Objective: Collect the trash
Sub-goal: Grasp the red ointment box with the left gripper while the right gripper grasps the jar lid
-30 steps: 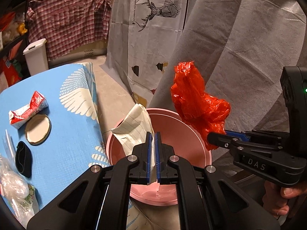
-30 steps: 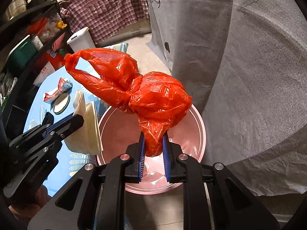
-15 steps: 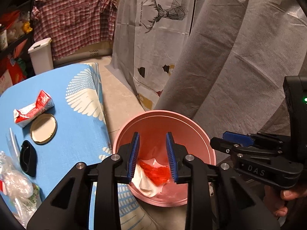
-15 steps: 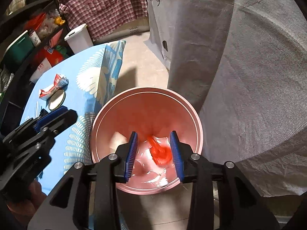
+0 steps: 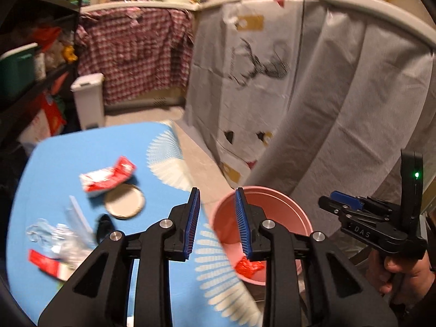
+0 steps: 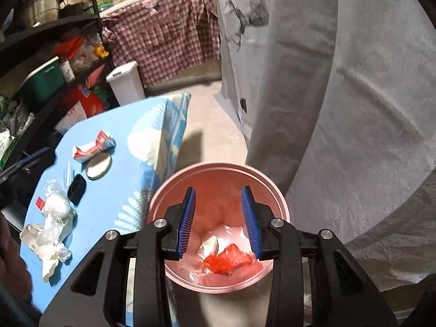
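Note:
A pink bin [image 5: 272,190] [image 6: 218,164] stands on the floor beside the blue table [image 5: 68,163] [image 6: 117,169]. A crumpled red plastic bag [image 5: 249,267] [image 6: 226,259] and white paper [image 6: 209,245] lie at its bottom. My left gripper [image 5: 217,190] is open and empty, over the table edge next to the bin. My right gripper [image 6: 218,189] [image 5: 331,200] hangs open and empty above the bin. On the table lie a red-and-white carton [image 5: 107,175] [image 6: 92,147], a round lid [image 5: 124,201] [image 6: 99,164], a small black object [image 5: 103,227] [image 6: 76,188] and clear plastic wrappers [image 5: 54,239] [image 6: 54,212].
A grey cloth curtain [image 5: 340,109] hangs close behind the bin. A white pedal bin [image 5: 88,98] [image 6: 125,84] stands on the floor past the table. Dark shelves [image 6: 41,54] full of goods line the left side. A hand [image 5: 400,275] holds the right gripper.
Both grippers opened; the paper and the red bag fell into the pink bin. The left gripper then rose and swung left over the table edge. The right gripper lifted slightly.

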The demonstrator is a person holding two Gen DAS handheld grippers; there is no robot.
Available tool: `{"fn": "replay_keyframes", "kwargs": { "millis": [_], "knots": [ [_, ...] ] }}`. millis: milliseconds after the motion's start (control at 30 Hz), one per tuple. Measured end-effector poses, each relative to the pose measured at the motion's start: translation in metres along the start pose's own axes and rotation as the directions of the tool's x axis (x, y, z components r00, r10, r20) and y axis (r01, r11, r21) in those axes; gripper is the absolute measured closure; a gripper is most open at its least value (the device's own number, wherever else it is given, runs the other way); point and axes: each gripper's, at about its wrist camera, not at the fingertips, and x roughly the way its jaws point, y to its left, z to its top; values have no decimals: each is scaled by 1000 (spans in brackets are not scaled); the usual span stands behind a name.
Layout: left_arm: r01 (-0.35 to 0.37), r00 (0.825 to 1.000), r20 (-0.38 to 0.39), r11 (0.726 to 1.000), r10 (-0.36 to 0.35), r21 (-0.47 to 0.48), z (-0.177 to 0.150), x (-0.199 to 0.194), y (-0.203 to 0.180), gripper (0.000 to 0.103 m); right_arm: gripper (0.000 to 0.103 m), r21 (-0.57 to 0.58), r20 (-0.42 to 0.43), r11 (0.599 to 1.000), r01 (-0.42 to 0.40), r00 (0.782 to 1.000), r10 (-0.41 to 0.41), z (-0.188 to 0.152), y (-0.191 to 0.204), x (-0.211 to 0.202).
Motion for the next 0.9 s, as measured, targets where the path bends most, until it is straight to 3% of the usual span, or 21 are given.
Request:
{"fn": "replay_keyframes", "kwargs": {
  "millis": [200,400,567,767,900],
  "knots": [
    [-54,997,53,997,57,-45,12,-45,39,77,68,-19,67,999,-35,997,36,2,20,-24],
    [-141,983,106,988,147,-68,24,-95,80,77,88,-52,137,992,-112,983,118,7,51,-41],
    [-219,964,131,971,230,-91,21,-114,112,77,95,-98,147,980,-170,972,184,15,84,-40],
    [-286,951,27,908,309,-305,-1,-95,160,77,95,-163,125,964,-212,964,233,21,122,-20],
    [-356,923,6,860,385,-365,-9,-92,173,77,95,-181,121,957,-225,961,249,22,138,-1]
  ]
}}
